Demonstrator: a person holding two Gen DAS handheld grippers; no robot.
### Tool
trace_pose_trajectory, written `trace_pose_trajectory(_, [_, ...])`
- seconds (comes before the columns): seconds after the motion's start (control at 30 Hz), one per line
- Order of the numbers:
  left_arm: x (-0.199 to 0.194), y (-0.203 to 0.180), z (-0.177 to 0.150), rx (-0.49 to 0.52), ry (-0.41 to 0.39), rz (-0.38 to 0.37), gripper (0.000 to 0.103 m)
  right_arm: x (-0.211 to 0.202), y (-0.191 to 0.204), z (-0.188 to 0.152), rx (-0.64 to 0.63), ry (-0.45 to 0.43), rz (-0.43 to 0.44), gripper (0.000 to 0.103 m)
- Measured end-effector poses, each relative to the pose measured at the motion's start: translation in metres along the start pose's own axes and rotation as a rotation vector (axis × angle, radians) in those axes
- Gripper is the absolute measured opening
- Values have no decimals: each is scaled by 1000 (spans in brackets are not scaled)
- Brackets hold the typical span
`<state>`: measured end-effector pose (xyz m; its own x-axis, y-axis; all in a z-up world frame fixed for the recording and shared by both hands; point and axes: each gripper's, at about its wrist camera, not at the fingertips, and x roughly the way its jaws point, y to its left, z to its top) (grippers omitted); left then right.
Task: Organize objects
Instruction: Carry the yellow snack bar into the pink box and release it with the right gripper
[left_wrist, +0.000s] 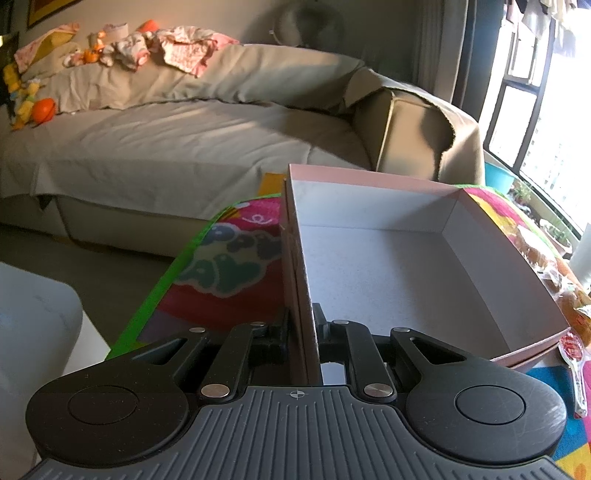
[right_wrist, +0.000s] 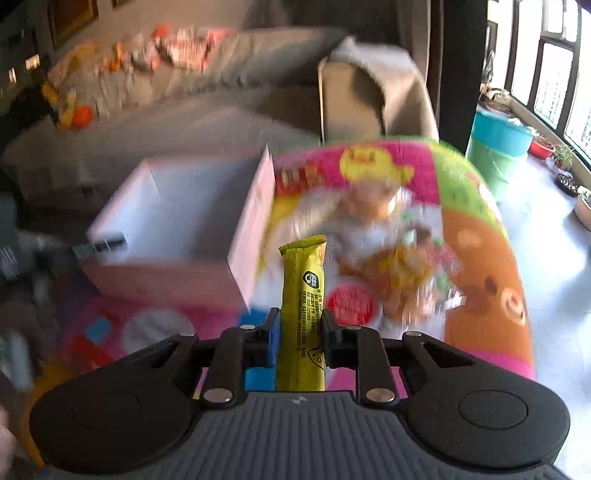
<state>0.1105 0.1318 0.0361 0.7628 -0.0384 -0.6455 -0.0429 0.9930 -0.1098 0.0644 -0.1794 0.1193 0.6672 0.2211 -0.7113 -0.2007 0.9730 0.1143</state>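
snack packet (right_wrist: 303, 295), yellow and long, stands upright clenched in the right gripper (right_wrist: 300, 334), above the colourful play mat (right_wrist: 480, 266) and just right of the pink box (right_wrist: 243, 229). left gripper (left_wrist: 303, 325) is clamped on the box's near side wall; the box interior is bare white.

Pink box (left_wrist: 373, 266) open, white inside, on mat; yellow snack packet (right_wrist: 303, 295) upright.

- Daylight enters from windows (left_wrist: 546, 122) at right, blown out to glare.
- Sofa (left_wrist: 184, 147) dim, with soft shadow bands.
- Left wrist view sharp; right wrist view motion-blurred, only the yellow packet (right_wrist: 303, 306) crisp.
- Fisheye bends edges.
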Motion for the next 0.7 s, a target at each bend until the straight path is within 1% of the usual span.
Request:
trace_pose_trajectory(0.1, [0, 1, -1, 0, 0, -8, 14, -5, 16, 31, -4, -51, 89, 21])
trace_pose_trajectory(0.2, [0, 1, 0, 1, 3, -11, 15, 11, 44, 60, -39, -80, 157, 21])
trace_pose_trajectory(0.3, [0, 0, 0, 5, 6, -10, 15, 46, 76, 82, -50, -78, 207, 21])
trace_pose_trajectory(0.37, [-1, 0, 1, 4, 9, -13, 15, 73, 96, 92, -39, -75, 212, 21])
trace_pose_trajectory(0.43, [-1, 2, 1, -1, 11, -16, 15, 97, 111, 97, -11, -57, 246, 26])
trace_pose_trajectory(0.47, [-2, 2, 1, -2, 12, -17, 15, 112, 117, 98, 6, -33, 272, 27])
trace_pose_trajectory(0.53, [-2, 3, 1, -1, 14, -18, 14, 128, 122, 99, 31, 10, 303, 27])
trace_pose_trajectory(0.57, [-1, 3, 1, 1, 14, -17, 14, 130, 120, 97, 37, 14, 316, 27])
trace_pose_trajectory(0.63, [-1, 3, 1, 3, 13, -16, 14, 127, 110, 96, 44, 2, 312, 32])
trace_pose_trajectory(0.7, [0, 4, 2, -6, 13, -19, 14, 119, 91, 98, 49, -27, 275, 41])
